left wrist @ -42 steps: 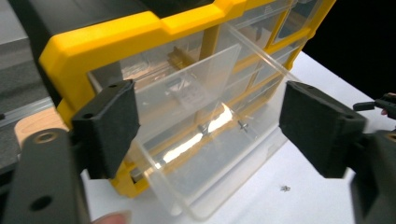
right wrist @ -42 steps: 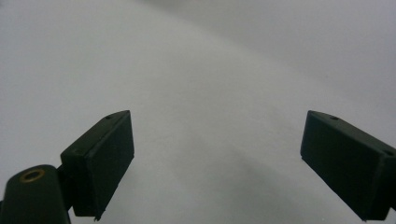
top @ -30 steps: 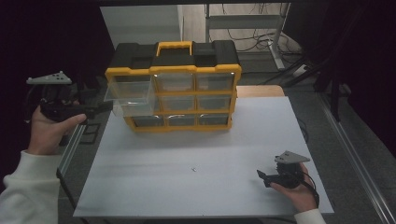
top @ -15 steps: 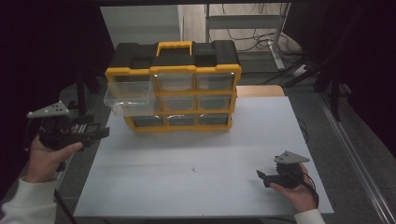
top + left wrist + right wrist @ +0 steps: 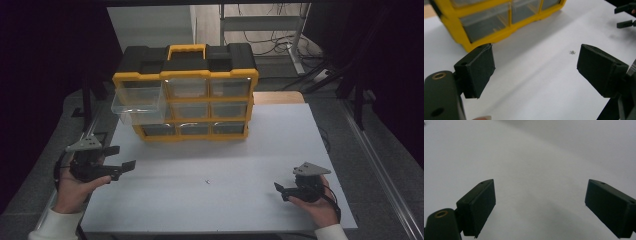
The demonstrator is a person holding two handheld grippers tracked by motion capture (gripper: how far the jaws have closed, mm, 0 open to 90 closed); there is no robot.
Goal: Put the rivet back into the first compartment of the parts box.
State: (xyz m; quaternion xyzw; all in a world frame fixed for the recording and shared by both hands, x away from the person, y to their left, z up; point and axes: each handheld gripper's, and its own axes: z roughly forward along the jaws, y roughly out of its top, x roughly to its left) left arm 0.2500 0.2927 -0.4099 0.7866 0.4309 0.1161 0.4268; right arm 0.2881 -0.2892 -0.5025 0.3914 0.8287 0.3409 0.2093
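Observation:
A yellow and black drawer organizer [image 5: 185, 100] stands at the back of the white table [image 5: 260, 150]. Its top-left clear drawer [image 5: 137, 102] is pulled out. A tiny metal piece [image 5: 207, 181] lies on the table in front, and the left gripper view has this metal piece [image 5: 572, 52] between the jaws, farther off. My left gripper [image 5: 121, 157] is open at the table's left edge, pointing right, empty [image 5: 535, 65]. My right gripper [image 5: 280, 189] rests open near the front right corner, over bare table [image 5: 537, 205].
The organizer's bottom drawers [image 5: 499, 22] are shut, seen close in the left gripper view. The other gripper [image 5: 625, 15] shows at that view's top right. Dark floor and metal rails [image 5: 380, 165] surround the table; a shelf with cables [image 5: 265, 30] stands behind.
My left gripper has come down and toward the person, from beside the pulled-out drawer to the table's left edge. The right gripper has stayed put.

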